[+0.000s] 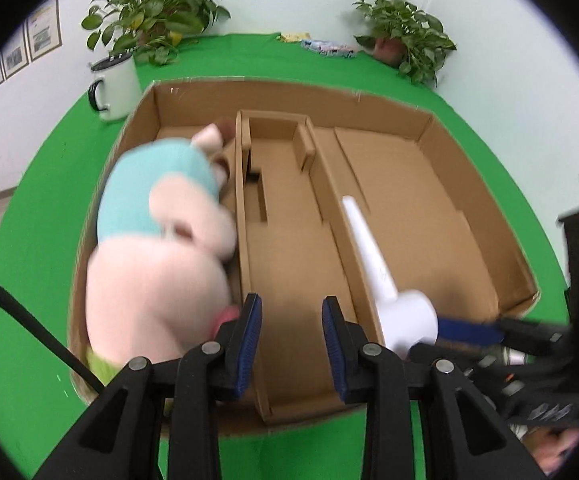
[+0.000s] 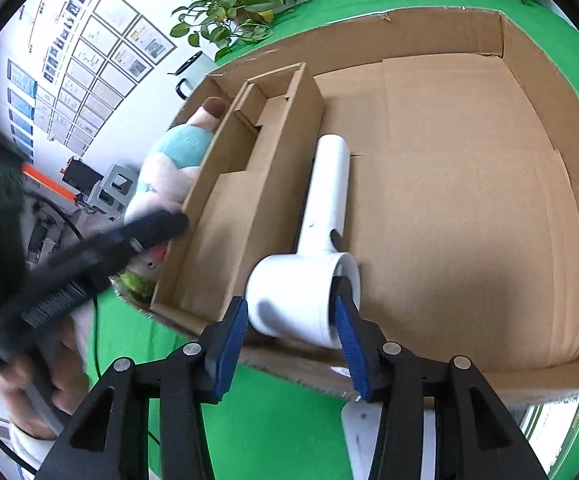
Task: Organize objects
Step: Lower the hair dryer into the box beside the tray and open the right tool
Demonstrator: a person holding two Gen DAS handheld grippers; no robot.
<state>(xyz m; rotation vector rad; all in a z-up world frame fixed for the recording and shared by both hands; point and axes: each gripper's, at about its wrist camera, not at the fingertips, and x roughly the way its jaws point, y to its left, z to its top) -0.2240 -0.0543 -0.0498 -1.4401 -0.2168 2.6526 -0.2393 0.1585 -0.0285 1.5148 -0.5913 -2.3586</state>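
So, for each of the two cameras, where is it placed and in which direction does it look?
Left wrist: sits on the left gripper, looks down into the cardboard box, middle compartment, with the plush toy at left; its own open fingers and the right gripper show.
Right wrist: sits on the right gripper, looks from the box's near edge at the white hair dryer between its fingers; the left gripper and a hand show.
Shared: box, toy, dryer, green tablecloth.

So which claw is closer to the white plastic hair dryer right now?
Right. The right claw straddles the white plastic hair dryer, its barrel between the open blue pads. The left claw hovers over the narrow middle compartment, beside the pink plush toy.
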